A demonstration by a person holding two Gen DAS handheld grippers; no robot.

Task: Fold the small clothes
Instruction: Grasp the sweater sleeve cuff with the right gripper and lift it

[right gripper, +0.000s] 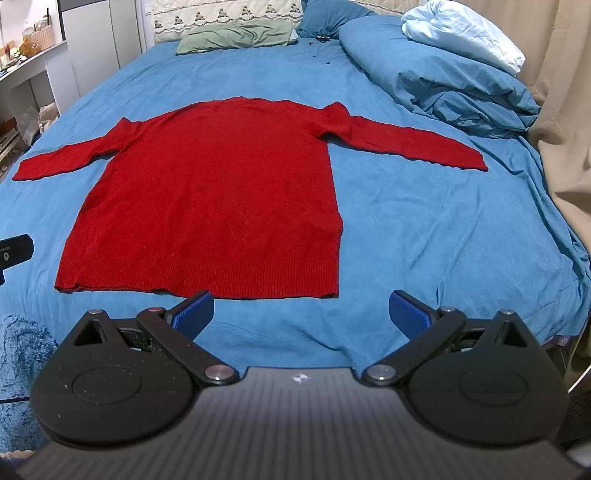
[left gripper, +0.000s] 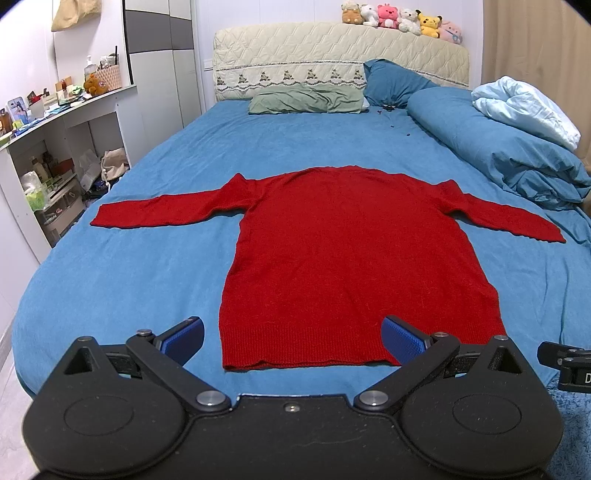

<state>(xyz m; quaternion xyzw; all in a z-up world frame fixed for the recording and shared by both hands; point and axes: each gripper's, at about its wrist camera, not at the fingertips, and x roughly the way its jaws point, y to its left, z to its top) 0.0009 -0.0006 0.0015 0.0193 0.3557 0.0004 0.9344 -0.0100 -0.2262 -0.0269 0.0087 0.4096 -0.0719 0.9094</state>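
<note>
My left gripper point(left gripper: 291, 338) and right gripper point(right gripper: 301, 312) were wide apart, holding nothing. The red sweater point(left gripper: 343, 258) filled the middle; a one-layer grab could bunch it.

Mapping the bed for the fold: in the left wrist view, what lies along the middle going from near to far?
Open left tongs → red knit sweater lying flat → bare blue bedsheet → crumpled green pillow → quilted cream headboard → row of plush toys.

One red sweater point(left gripper: 351, 258), six plush toys point(left gripper: 400, 18), two grippers point(left gripper: 293, 338)
</note>
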